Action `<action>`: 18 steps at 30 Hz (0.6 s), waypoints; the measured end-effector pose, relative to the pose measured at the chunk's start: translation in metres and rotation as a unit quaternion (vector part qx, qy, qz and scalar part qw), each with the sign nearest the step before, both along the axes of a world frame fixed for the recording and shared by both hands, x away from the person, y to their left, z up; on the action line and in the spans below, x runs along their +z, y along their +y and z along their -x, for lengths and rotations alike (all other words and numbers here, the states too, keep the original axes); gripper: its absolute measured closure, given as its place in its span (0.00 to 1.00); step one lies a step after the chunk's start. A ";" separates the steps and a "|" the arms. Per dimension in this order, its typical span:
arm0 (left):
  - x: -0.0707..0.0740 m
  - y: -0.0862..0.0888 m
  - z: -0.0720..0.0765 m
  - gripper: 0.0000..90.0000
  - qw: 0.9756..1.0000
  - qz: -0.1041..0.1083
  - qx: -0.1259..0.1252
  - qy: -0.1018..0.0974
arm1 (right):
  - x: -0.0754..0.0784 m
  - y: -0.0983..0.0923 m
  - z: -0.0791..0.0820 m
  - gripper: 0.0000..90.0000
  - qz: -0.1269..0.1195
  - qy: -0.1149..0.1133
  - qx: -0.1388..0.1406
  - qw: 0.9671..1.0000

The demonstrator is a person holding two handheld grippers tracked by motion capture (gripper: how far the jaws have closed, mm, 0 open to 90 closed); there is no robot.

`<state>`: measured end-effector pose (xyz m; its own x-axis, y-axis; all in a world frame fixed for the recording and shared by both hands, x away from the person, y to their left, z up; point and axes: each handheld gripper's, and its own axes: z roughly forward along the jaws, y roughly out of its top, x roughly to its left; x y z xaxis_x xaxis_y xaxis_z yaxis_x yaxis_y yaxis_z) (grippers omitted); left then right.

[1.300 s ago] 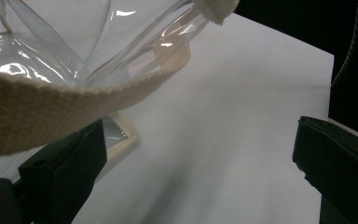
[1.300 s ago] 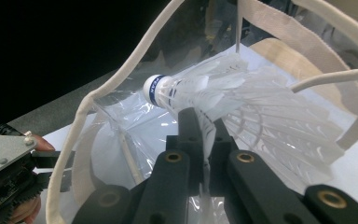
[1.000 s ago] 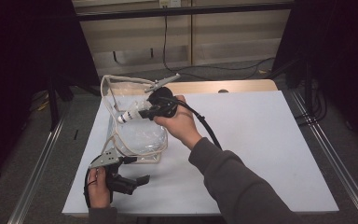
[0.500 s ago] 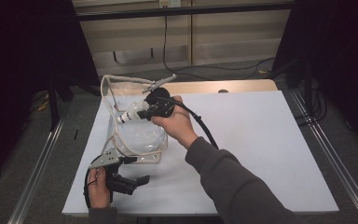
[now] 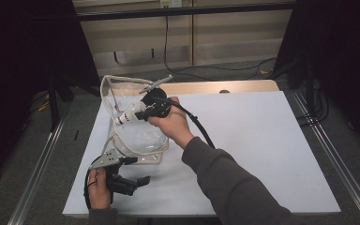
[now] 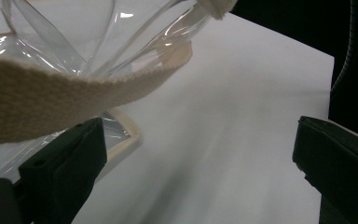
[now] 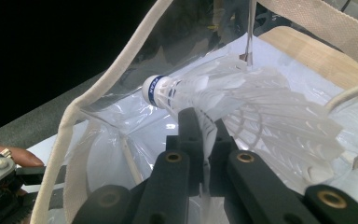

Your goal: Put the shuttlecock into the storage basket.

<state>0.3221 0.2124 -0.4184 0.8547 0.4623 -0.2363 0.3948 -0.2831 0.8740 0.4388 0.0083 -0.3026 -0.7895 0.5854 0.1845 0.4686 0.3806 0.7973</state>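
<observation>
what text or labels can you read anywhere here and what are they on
Blue band on the cork of the shuttlecock, held in the right gripper: white lettering is there, but too small and blurred to read.
Clear bag with cream webbing trim: no print visible.
White table: no words or numbers visible.
High view: nothing readable.

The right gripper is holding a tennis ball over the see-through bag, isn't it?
Not a tennis ball. The right gripper is shut on a white shuttlecock, over the see-through bag; the right gripper view shows its feathers and cork tip.
</observation>
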 end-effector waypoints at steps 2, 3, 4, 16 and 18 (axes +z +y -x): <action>0.000 -0.001 0.000 0.03 1.000 0.002 0.001 0.001 | 0.000 0.001 -0.001 0.98 0.001 0.000 -0.004 1.000; 0.000 -0.001 0.000 0.03 1.000 0.004 0.001 0.001 | 0.000 0.001 -0.001 0.98 0.002 0.000 -0.004 1.000; 0.000 -0.001 0.000 0.03 1.000 0.003 0.001 0.001 | -0.001 0.002 -0.001 0.98 0.001 0.001 -0.005 1.000; -0.001 -0.002 0.000 0.03 1.000 0.001 -0.002 0.002 | -0.005 0.008 -0.009 0.98 0.002 0.005 -0.010 1.000; -0.001 -0.002 0.000 0.03 1.000 0.002 -0.002 0.002 | -0.005 0.009 -0.011 0.98 0.003 0.006 -0.011 1.000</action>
